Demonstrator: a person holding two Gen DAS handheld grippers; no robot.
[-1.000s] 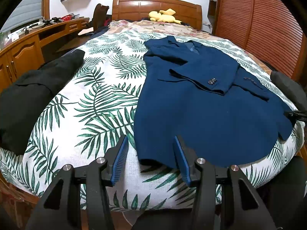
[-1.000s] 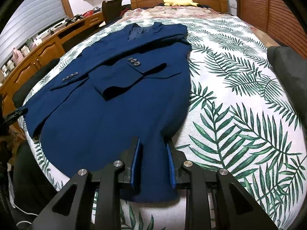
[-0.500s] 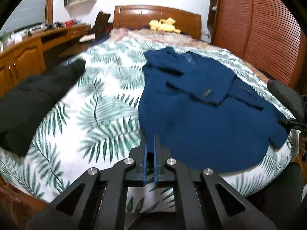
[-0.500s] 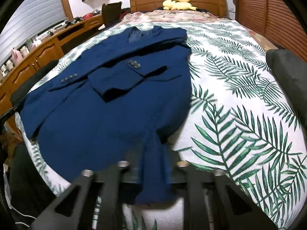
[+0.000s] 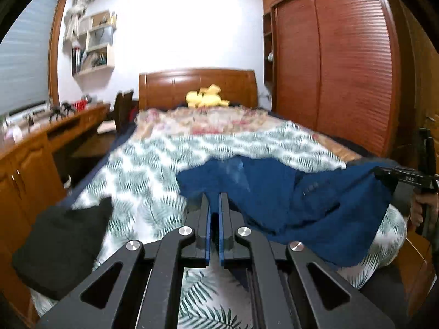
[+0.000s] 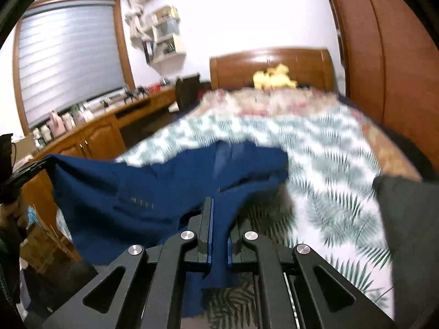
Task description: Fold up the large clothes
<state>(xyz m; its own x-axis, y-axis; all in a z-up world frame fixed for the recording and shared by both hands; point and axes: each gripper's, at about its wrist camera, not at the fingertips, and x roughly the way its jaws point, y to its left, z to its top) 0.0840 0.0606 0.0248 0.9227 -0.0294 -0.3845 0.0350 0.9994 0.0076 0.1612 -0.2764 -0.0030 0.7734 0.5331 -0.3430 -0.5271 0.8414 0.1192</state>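
A navy blue jacket lies on the bed with the palm-leaf cover, its hem lifted off the cover. My left gripper is shut on the hem at one corner. My right gripper is shut on the hem at the other corner, with blue cloth hanging between its fingers. The jacket sags between the two grippers. The right gripper shows at the right edge of the left wrist view, the left gripper at the left edge of the right wrist view.
A black garment lies on the bed's left side and a dark grey one on its right. A yellow plush toy sits by the wooden headboard. A wooden desk runs along the left, a wardrobe on the right.
Both grippers closed on the jacket's hem and raised it off the bed. The views tilted up from the flat jacket toward the headboard and wall.
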